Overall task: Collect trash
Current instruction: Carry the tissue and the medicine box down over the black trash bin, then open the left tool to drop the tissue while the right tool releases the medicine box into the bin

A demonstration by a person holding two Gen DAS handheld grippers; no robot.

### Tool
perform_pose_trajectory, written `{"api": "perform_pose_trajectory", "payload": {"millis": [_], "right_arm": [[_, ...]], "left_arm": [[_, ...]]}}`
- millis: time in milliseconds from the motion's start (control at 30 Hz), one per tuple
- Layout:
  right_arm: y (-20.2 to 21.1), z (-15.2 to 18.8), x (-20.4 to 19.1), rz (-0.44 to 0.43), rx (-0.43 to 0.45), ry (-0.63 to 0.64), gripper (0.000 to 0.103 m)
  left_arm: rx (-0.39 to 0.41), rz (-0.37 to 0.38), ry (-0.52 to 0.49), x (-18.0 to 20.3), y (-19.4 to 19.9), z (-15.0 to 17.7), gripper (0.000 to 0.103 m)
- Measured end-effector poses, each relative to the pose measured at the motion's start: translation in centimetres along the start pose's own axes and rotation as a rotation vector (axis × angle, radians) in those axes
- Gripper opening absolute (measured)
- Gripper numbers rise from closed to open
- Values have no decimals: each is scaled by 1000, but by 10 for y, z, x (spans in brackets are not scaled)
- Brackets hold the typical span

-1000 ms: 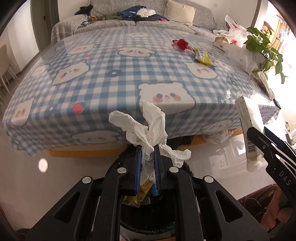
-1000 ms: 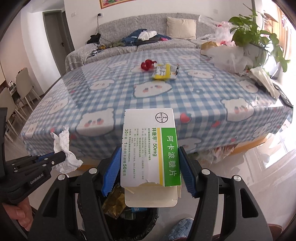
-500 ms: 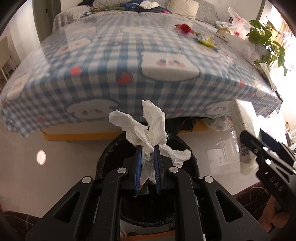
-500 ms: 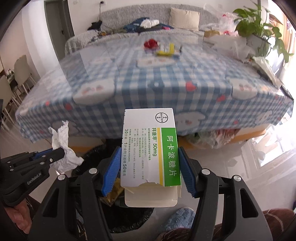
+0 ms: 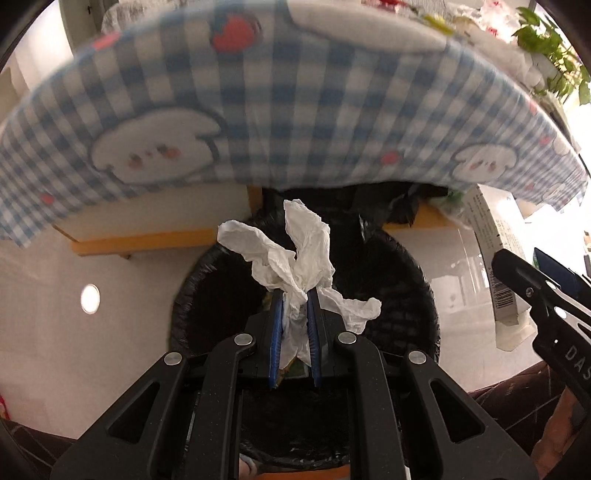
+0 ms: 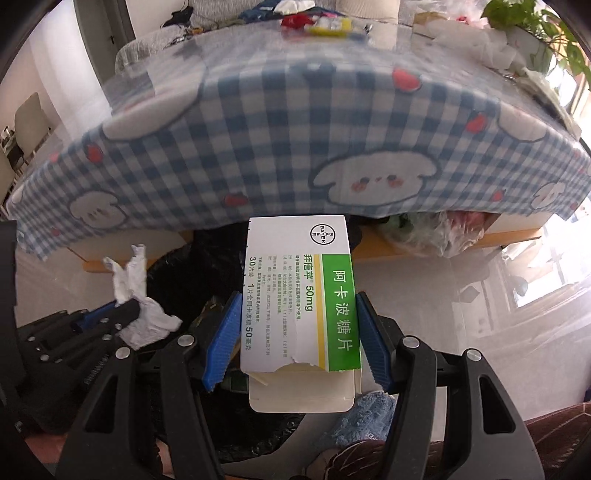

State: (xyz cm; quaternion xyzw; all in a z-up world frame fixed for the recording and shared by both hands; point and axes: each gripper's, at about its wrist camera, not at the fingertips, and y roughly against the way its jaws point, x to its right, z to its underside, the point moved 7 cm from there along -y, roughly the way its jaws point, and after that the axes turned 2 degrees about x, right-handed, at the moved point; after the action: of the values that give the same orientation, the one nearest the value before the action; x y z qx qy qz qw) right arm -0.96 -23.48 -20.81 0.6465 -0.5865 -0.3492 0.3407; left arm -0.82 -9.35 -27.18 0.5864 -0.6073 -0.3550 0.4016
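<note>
Over on the left, a crumpled white tissue pinched between the blue pads of the left gripper, clamped near its middle so the loose ends flare upward. Held directly above the black-lined trash bin, presumably so a release drops it straight in. Behind and above, the blue checked tablecloth overhanging the table edge, more wrappers left on top. Further right, a torn-open Bayer medicine box squeezed flat-sided between the pads of the right gripper, upright, printed face to the camera. Poised beside the tissue, over the bin's right part, likely for dropping together.
</note>
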Motion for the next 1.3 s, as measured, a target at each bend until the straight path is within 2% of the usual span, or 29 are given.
{"api": "perform_pose_trajectory", "payload": {"millis": [367, 500, 600, 667, 967, 1167, 1300], "right_arm": [[-7, 3, 13, 33, -15, -12, 58], [-3, 0, 21, 45, -12, -33, 58], [-5, -1, 23, 50, -13, -39, 58], [-5, -2, 22, 52, -12, -36, 58], [-12, 1, 16, 58, -23, -15, 58], [-20, 6, -1, 55, -28, 25, 58], [-30, 11, -16, 41, -50, 30, 58]], "left_arm": [[-42, 3, -5, 8, -34, 8, 12], [-26, 6, -29, 10, -35, 5, 13], [-4, 11, -47, 10, -32, 6, 18], [4, 4, -55, 9, -30, 7, 34], [47, -44, -26, -12, -19, 12, 81], [73, -51, -22, -42, 2, 17, 95], [85, -48, 4, -50, 6, 17, 97]]}}
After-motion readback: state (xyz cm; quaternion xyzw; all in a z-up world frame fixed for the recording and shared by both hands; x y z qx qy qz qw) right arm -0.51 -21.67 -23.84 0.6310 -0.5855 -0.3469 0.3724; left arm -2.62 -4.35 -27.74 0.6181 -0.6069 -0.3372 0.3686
